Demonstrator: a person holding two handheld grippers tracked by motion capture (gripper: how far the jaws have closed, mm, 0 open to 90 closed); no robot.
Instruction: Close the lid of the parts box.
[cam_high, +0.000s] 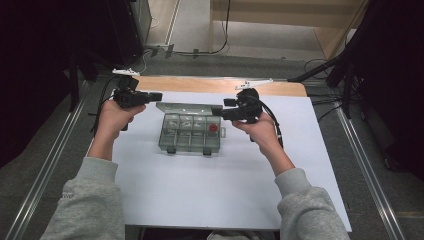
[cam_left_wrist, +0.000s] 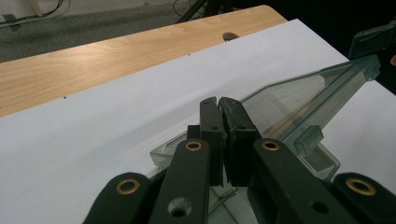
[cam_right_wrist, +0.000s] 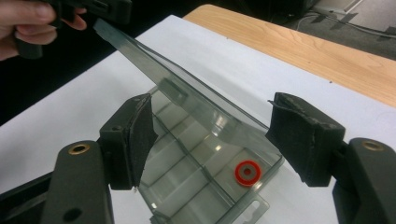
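Observation:
A clear plastic compartment box (cam_high: 189, 136) lies mid-table with its lid (cam_high: 186, 107) raised and tilted back. A red ring (cam_high: 213, 128) sits in the rightmost compartment and shows again in the right gripper view (cam_right_wrist: 247, 173). My left gripper (cam_high: 156, 96) is shut, its pads (cam_left_wrist: 212, 121) pressed together at the lid's (cam_left_wrist: 299, 93) left corner. In the right gripper view that gripper (cam_right_wrist: 107, 9) meets the lid's (cam_right_wrist: 187, 93) far corner. My right gripper (cam_high: 217, 111) is open, its jaws (cam_right_wrist: 210, 135) standing either side of the lid's near end, above the ring and not touching.
A white sheet (cam_high: 210, 185) covers the wooden table (cam_high: 200, 84), whose bare strip runs along the far edge. Cables (cam_high: 200, 50) and dark stands (cam_high: 345, 75) lie on the floor beyond. Metal rails (cam_high: 45, 170) run along both sides.

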